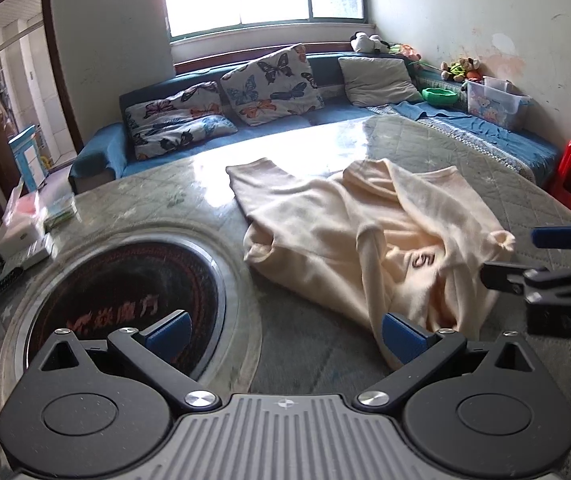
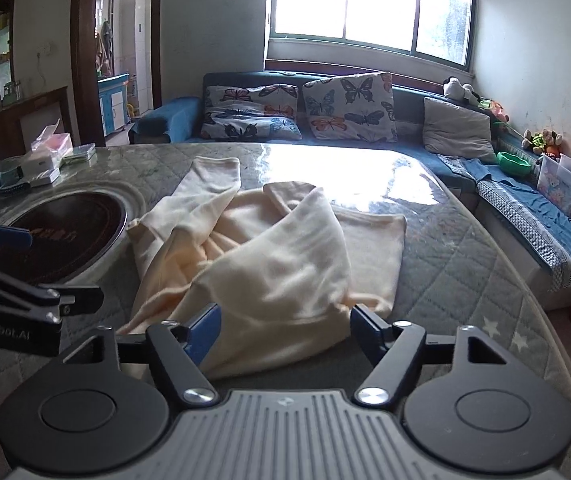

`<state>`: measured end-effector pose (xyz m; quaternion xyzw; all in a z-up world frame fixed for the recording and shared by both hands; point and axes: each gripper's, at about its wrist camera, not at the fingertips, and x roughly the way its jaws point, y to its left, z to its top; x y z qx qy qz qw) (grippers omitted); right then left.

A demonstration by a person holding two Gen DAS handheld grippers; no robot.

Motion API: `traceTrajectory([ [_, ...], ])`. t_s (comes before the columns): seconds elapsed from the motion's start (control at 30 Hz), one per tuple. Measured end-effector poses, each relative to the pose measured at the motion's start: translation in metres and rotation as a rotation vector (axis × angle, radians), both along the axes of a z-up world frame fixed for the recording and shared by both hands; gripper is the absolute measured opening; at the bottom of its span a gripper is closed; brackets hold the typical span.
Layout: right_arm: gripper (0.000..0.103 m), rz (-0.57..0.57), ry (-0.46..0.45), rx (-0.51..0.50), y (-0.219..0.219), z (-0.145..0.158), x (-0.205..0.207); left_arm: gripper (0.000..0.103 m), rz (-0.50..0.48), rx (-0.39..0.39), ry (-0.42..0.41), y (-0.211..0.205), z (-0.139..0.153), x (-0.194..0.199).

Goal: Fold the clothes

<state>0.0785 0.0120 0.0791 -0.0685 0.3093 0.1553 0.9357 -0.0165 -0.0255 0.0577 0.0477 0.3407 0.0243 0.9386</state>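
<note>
Cream garment (image 1: 365, 240) lies rumpled on the table (image 1: 305, 144), right of the round dark inset burner (image 1: 125, 292) — one sleeve or leg stretched toward the far left, the rest bunched with loose folds over the middle, near edge sagging toward the front. Not yet laid flat, so the fold proper looks unstarted; the step in hand reads as picking up the near edge to spread it. To do that well, each side should take a single layer at an outer corner, not a bunch from the heap, then draw the corners apart and low along the table so the creases pull out before any fold is made. Left gripper (image 1: 285, 334): fingers spread wide, nothing between them; the right-hand blue pad (image 1: 399, 336) sits just at the near hem of the cloth, contact uncertain. Right gripper (image 2: 283, 328): also wide open, the near lobe of the garment lying in the gap between the fingers, apparently not pinched. Both tools hover close beside each other at the near edge — cluttered boxes (image 1: 25, 232) far left stay well apart from the work.
</note>
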Motion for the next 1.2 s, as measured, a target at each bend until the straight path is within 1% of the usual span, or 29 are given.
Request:
traceTrajectory([
  [0.17,0.069,-0.002,0.015,0.017,0.002,0.004,0.031,0.103,-0.024,-0.004,-0.006,-0.002,0.006,0.02],
  [0.37,0.068,-0.013,0.022,0.016,0.0,0.002,0.068,0.102,-0.057,-0.021,-0.033,-0.002,0.018,0.049],
  [0.4,0.068,-0.013,0.026,0.016,0.0,0.001,0.075,0.101,-0.062,-0.029,-0.038,-0.002,0.02,0.055],
  [0.43,0.068,-0.012,0.03,0.017,0.001,0.001,0.081,0.094,-0.068,-0.036,-0.043,-0.002,0.021,0.06],
  [0.5,0.068,-0.012,0.038,0.018,0.002,-0.001,0.094,0.09,-0.077,-0.045,-0.041,-0.002,0.022,0.071],
  [0.53,0.068,-0.012,0.041,0.018,0.003,-0.001,0.101,0.085,-0.085,-0.045,-0.044,-0.002,0.022,0.076],
  [0.63,0.068,-0.012,0.053,0.019,0.005,-0.004,0.121,0.083,-0.123,-0.037,-0.047,-0.007,0.02,0.091],
  [0.77,0.068,-0.011,0.068,0.021,0.007,-0.006,0.147,0.083,-0.167,-0.092,-0.021,-0.008,0.016,0.112],
  [0.87,0.068,-0.011,0.08,0.023,0.009,-0.009,0.167,0.083,-0.163,-0.145,0.003,-0.004,0.009,0.129],
  [0.9,0.068,-0.012,0.088,0.022,0.01,-0.011,0.173,0.081,-0.159,-0.159,0.015,-0.002,0.007,0.135],
  [0.93,0.068,-0.013,0.097,0.022,0.011,-0.014,0.178,0.079,-0.156,-0.166,0.029,0.0,0.004,0.14],
  [1.03,0.067,-0.016,0.125,0.02,0.013,-0.024,0.194,0.079,-0.149,-0.187,0.065,0.003,-0.004,0.152],
  [1.07,0.063,-0.018,0.134,0.019,0.014,-0.027,0.2,0.079,-0.147,-0.193,0.076,0.004,-0.006,0.156],
  [1.17,0.048,-0.01,0.175,0.045,0.011,-0.034,0.209,0.079,-0.135,-0.201,0.096,0.007,-0.013,0.165],
  [1.2,0.047,-0.005,0.177,0.047,0.011,-0.034,0.209,0.078,-0.138,-0.199,0.104,0.007,-0.015,0.167],
])
